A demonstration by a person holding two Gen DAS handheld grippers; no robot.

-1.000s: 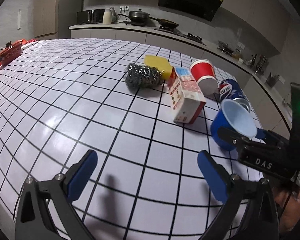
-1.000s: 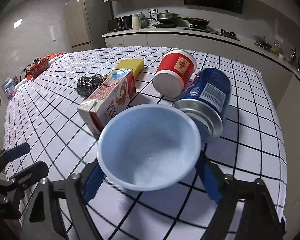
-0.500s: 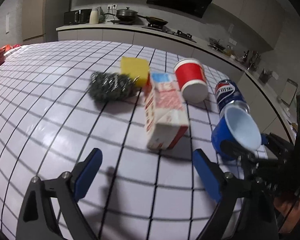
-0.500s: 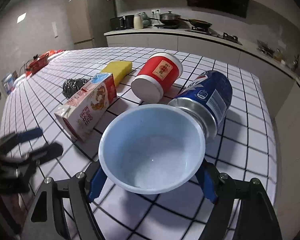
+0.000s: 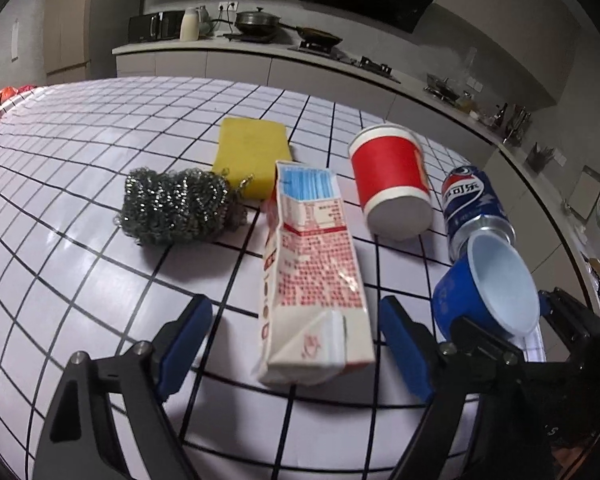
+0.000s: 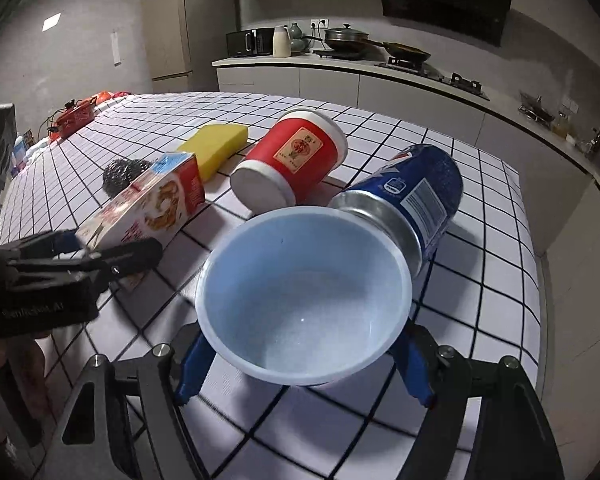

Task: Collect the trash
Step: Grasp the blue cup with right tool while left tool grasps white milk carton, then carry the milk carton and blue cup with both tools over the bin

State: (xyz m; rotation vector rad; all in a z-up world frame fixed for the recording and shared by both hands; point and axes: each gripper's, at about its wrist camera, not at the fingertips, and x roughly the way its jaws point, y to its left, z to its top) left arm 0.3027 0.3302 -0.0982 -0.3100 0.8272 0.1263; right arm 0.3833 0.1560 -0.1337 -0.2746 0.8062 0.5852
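left tongs (image 5: 296, 344) closing around carton (image 5: 312, 276), right tongs (image 6: 304, 364) gripping bowl (image 6: 304, 304)

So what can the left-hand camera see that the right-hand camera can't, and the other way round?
Only the left view shows the printed text side of the lying milk carton between its own blue fingers, which have just been closing without touching it. Only the right view shows the tall grey fridge and the red paper cup's label. Both show the blue plastic bowl held by the right gripper, the blue soda can, yellow sponge and steel scourer.
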